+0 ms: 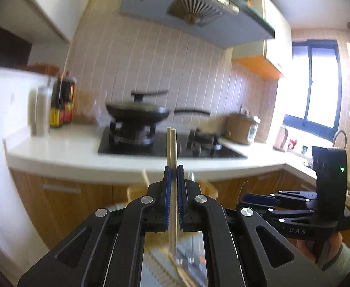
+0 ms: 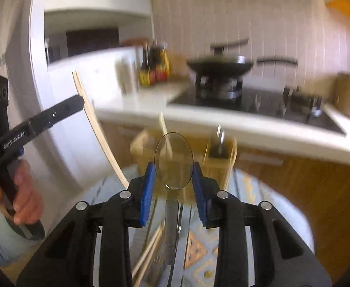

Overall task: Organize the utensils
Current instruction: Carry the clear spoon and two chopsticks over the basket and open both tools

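My left gripper [image 1: 174, 167] is shut on a pair of pale wooden chopsticks [image 1: 171, 143], which stand upright between its blue pads. The right wrist view shows this gripper [image 2: 78, 102] at the left, held by a hand [image 2: 24, 191]. My right gripper [image 2: 173, 165] is shut on a clear plastic spoon [image 2: 174, 160], with the pads against the sides of its bowl and the handle running back toward the camera. A beige utensil holder [image 2: 222, 165] stands behind the spoon, with one stick in its left compartment and a metal utensil [image 2: 219, 134] in its right. More chopsticks [image 2: 148, 251] lie on the table below.
A glass-topped table [image 2: 258, 203] with a patterned cloth lies under both grippers. Beyond it runs a white counter [image 1: 67, 146] with a black stove, a wok [image 1: 137, 113], sauce bottles [image 1: 62, 102] and a rice cooker [image 1: 243, 129]. A white appliance [image 1: 7, 95] rises at the left.
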A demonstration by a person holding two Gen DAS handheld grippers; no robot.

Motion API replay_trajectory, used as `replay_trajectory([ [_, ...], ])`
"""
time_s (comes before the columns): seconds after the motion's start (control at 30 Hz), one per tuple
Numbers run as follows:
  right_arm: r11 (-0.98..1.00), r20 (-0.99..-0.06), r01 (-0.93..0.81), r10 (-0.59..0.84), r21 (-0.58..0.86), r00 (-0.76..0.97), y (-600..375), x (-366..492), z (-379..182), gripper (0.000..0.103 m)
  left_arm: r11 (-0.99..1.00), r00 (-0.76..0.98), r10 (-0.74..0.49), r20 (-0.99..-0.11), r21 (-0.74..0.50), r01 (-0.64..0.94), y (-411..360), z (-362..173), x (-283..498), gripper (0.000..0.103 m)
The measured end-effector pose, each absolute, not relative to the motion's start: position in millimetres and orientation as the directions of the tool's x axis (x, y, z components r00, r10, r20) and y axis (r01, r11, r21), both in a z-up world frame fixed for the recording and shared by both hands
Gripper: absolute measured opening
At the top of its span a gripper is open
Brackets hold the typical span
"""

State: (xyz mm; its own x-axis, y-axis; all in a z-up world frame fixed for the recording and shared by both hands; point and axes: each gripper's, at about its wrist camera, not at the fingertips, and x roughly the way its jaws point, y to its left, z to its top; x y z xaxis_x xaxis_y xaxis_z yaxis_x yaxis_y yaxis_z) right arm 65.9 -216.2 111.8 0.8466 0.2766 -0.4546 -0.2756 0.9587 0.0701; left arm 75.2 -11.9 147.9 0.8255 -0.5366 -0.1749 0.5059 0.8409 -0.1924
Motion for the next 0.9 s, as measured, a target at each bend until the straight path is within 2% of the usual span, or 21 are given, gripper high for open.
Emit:
replay_trajectory([
  [0.1,0.97,-0.375,-0.236,0.239,0.056,0.896,-222,69,139,0.029,0.837,0.837,-0.537,-0.099,-0.181,0.516,-15,177,79,0.003],
  [0.23,0.988,-0.273,-0.148,0.152,0.034,0.95,-236,96,165,0.029,0.849,0.853,-0.52,-0.042,-0.142,0.51,-23,197,85,0.003],
  [0.43,0.999,-0.194,-0.046,0.047,0.011,0.98,-244,133,170,0.029,0.868,0.871,-0.491,-0.023,-0.096,0.487,-45,194,109,0.003],
  [0.7,0.999,-0.247,-0.024,0.034,0.043,0.968,-250,181,131,0.029,0.883,0.88,-0.469,-0.078,-0.062,0.465,-75,153,146,0.002],
  [0.9,0.999,-0.282,-0.034,0.038,0.016,0.959,-244,187,108,0.029,0.88,0.873,-0.473,-0.119,-0.106,0.462,-75,130,165,0.002],
])
